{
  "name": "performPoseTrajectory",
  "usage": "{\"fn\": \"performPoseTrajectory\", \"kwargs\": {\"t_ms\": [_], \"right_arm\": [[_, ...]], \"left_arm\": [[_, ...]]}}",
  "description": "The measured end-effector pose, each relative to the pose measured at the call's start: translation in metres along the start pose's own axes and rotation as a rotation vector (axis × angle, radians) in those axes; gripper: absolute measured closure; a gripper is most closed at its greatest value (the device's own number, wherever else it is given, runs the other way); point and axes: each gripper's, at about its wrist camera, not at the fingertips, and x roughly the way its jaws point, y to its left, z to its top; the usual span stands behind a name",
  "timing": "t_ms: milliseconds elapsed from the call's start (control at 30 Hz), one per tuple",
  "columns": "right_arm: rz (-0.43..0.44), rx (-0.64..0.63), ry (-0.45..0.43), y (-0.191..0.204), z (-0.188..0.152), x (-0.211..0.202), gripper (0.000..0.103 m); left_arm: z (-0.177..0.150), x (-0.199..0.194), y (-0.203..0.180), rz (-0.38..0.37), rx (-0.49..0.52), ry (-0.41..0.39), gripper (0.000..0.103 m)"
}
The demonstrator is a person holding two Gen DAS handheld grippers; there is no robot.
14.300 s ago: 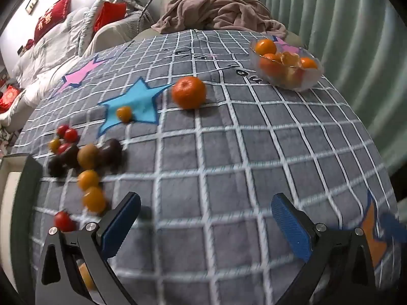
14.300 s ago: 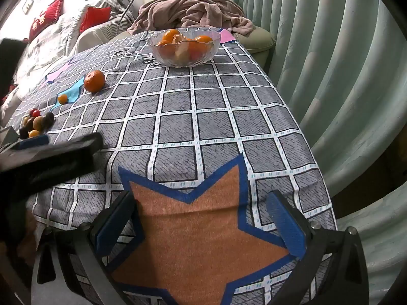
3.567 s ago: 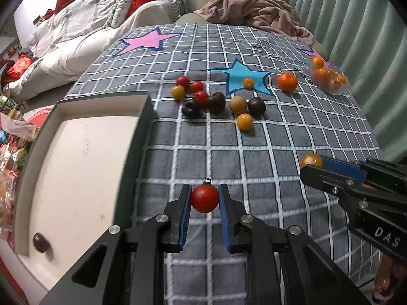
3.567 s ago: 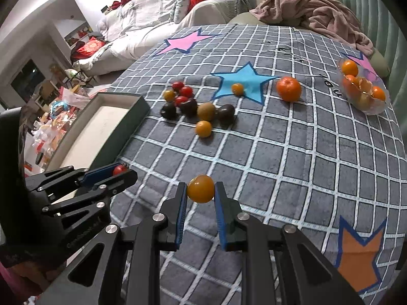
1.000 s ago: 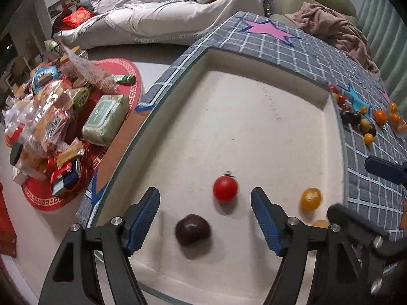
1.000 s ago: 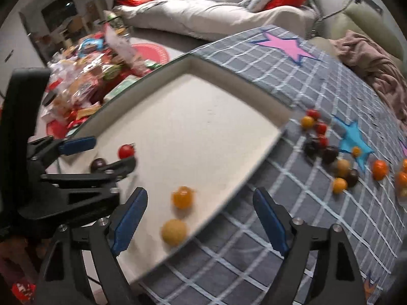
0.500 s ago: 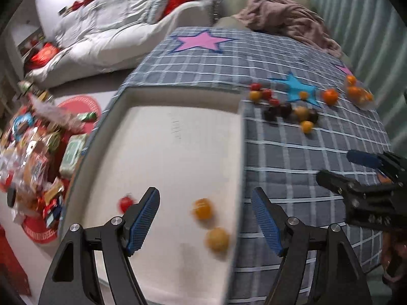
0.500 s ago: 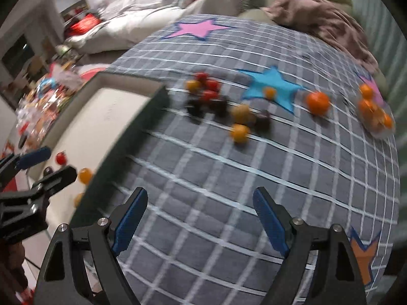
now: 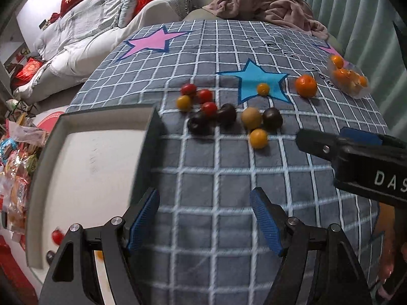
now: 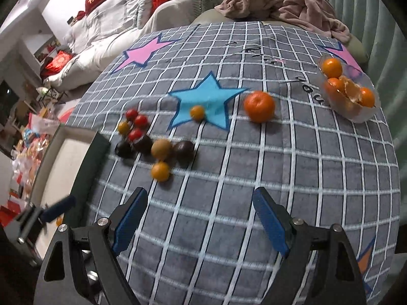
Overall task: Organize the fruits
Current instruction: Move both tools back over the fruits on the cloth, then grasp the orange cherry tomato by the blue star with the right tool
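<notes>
1. Two grippers we hold, left gripper (image 9: 204,216) and right gripper (image 10: 201,214), both spread wide and carrying nothing.
2. We see the loose fruit cluster (image 10: 157,147) on the checked cloth (image 10: 254,167) at 11 o'clock from the right gripper.
3. At 9 o'clock sits the tray (image 9: 150,137); a red tomato (image 9: 56,237) lies inside it.

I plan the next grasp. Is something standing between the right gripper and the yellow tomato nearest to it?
Nothing visible. The right gripper is open, and only bare tablecloth lies between it and the yellow tomato. The brown fruit and dark fruit sit just behind the tomato.
</notes>
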Motion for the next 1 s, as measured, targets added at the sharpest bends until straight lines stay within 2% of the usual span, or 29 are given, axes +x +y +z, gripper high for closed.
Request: {"fn": "performPoseTrajectory", "kwargs": {"t_ms": [167, 333, 533, 633, 700, 767, 800, 833, 1000], "right_arm": [[0.016, 0.023, 0.006, -0.006, 0.020, 0.020, 0.017], [0.021, -0.001, 0.008, -0.001, 0.041, 0.040, 0.028], [0.020, -0.034, 0.021, 0.007, 0.054, 0.064, 0.038], [-0.006, -0.063, -0.002, 0.013, 0.059, 0.069, 0.040], [-0.036, -0.087, -0.009, 0.015, 0.060, 0.071, 0.048], [-0.067, -0.105, -0.017, 0.015, 0.061, 0.071, 0.066], [-0.056, -0.108, -0.019, 0.013, 0.061, 0.071, 0.081], [-0.027, -0.093, -0.012, 0.009, 0.061, 0.071, 0.089], [0.068, -0.042, -0.055, -0.008, 0.052, 0.053, 0.091]], "left_arm": [[0.011, 0.016, -0.013, 0.019, -0.018, -0.046, 0.028], [0.021, 0.031, -0.014, 0.006, -0.069, -0.057, 0.028], [0.028, 0.039, -0.018, -0.018, -0.081, -0.081, 0.028], [0.032, 0.041, -0.024, -0.026, -0.071, -0.090, 0.028], [0.033, 0.043, -0.026, -0.039, -0.073, -0.086, 0.028], [0.034, 0.045, -0.027, -0.050, -0.078, -0.088, 0.028], [0.034, 0.045, -0.028, -0.054, -0.077, -0.084, 0.028], [0.034, 0.046, -0.029, -0.057, -0.077, -0.080, 0.028], [0.033, 0.048, -0.033, -0.060, -0.074, -0.066, 0.028]]}}
